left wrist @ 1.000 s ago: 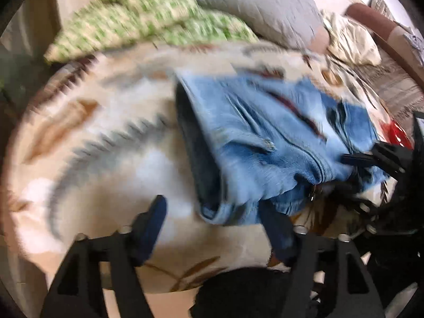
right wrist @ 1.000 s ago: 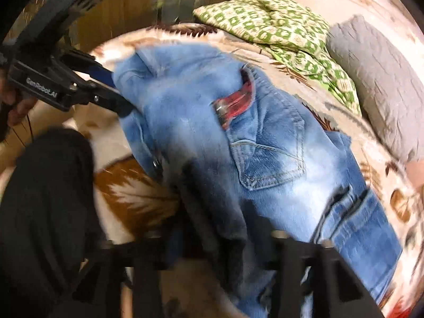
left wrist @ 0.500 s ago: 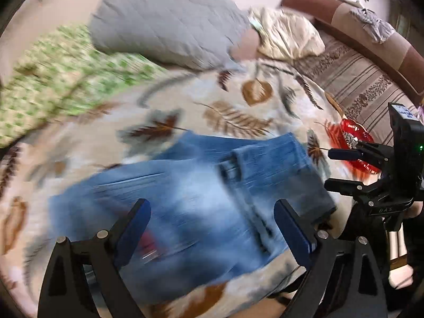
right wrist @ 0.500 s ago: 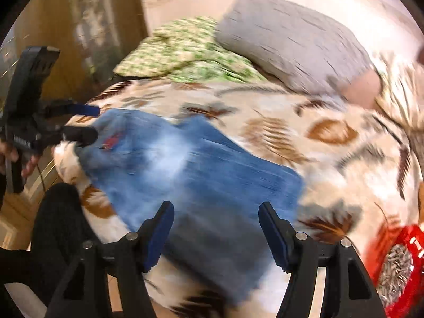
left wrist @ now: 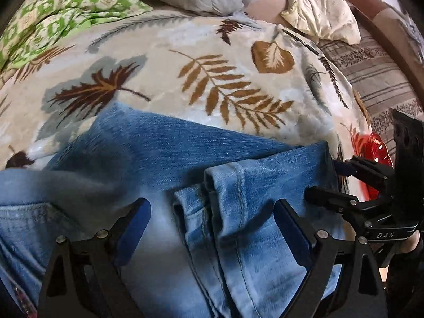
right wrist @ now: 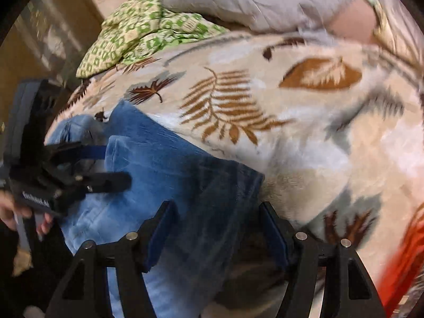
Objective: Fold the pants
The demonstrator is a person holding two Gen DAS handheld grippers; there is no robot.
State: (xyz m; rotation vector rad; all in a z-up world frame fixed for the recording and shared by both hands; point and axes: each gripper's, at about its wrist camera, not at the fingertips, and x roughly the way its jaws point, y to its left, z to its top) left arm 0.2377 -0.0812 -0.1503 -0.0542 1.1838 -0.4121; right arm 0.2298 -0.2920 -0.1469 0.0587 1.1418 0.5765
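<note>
left tongs [left wrist: 212,225]: jaws apart over folded jeans [left wrist: 185,153], gripping nothing | right tongs [right wrist: 217,228]: jaws apart at jeans' edge, empty | bed blanket [left wrist: 238,53] beneath

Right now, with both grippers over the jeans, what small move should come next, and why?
Probably lower the left gripper onto the rolled hem edge of the jeans and close. Its jaws, which have just been closing slightly, stand open with nothing pinched, as does the right gripper, so the fold cannot go on without a grasp.
</note>
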